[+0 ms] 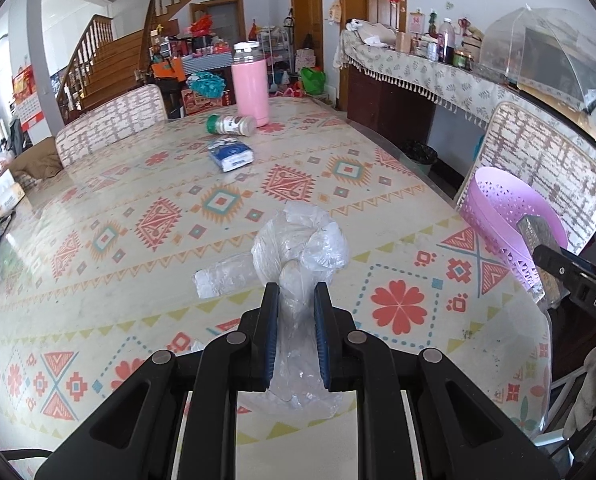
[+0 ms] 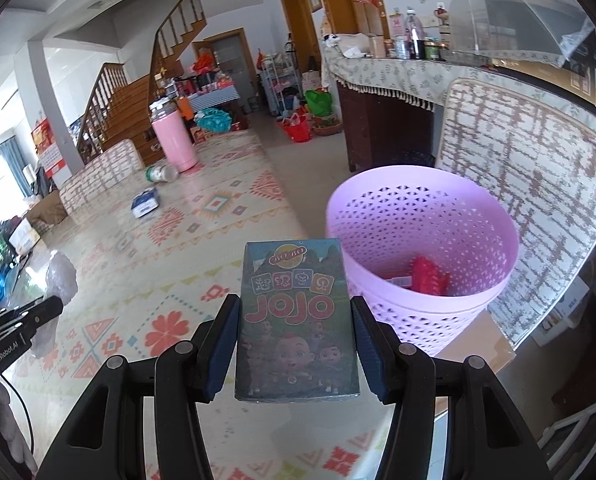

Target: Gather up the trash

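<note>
My left gripper (image 1: 296, 292) is shut on a crumpled clear plastic bag (image 1: 298, 240), held above the patterned tablecloth (image 1: 138, 208). My right gripper (image 2: 294, 304) is shut on a small carton printed JOJO (image 2: 296, 320), just left of the pink perforated waste basket (image 2: 422, 216). The basket holds a red wrapper (image 2: 430, 276) and other scraps. In the left wrist view the basket (image 1: 498, 208) shows at the right with the right gripper (image 1: 554, 268) and its carton in front of it. In the right wrist view the left gripper (image 2: 50, 308) shows at the left edge with the bag (image 2: 60, 276).
Far down the table stand a pink flask (image 1: 250, 84), a lying green-capped bottle (image 1: 232, 125) and a blue-white packet (image 1: 231, 155). Another clear wrapper (image 1: 222, 276) lies on the cloth. Chairs (image 2: 538, 160) flank the table. A sideboard (image 1: 418, 68) lines the right wall.
</note>
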`<state>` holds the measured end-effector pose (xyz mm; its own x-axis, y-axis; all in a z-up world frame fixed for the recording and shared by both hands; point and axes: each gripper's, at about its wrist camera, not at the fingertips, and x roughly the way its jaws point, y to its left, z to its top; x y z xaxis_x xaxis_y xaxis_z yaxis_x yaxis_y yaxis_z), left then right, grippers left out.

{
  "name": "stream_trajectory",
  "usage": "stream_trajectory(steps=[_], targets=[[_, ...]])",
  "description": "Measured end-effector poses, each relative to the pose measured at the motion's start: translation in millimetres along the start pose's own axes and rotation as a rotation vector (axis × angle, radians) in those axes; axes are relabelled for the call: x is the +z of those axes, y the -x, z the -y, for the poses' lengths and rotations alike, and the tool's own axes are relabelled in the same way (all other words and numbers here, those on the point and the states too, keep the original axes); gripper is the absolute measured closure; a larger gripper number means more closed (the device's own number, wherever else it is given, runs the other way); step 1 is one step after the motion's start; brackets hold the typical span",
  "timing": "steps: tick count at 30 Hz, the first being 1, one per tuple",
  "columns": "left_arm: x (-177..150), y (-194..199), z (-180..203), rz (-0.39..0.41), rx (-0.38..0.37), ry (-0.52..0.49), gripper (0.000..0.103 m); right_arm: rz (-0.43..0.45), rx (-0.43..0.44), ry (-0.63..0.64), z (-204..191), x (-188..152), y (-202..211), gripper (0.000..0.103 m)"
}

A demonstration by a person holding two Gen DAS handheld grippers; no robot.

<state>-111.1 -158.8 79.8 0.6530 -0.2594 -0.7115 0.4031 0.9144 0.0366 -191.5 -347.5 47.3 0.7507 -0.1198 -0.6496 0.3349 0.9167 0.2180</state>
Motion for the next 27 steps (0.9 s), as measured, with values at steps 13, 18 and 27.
stream_trajectory(steps=[13, 18, 27], targets=[[10, -17, 30, -0.021, -0.014, -0.060, 0.087, 0.008, -0.026, -0.032, 30, 8, -4, 0.044], [13, -23, 41, -0.028, -0.018, -0.078, 0.087, 0.009, -0.033, -0.043, 40, 10, -7, 0.044], [17, -33, 57, -0.039, -0.029, -0.109, 0.087, 0.014, -0.044, -0.062, 55, 15, -9, 0.044]])
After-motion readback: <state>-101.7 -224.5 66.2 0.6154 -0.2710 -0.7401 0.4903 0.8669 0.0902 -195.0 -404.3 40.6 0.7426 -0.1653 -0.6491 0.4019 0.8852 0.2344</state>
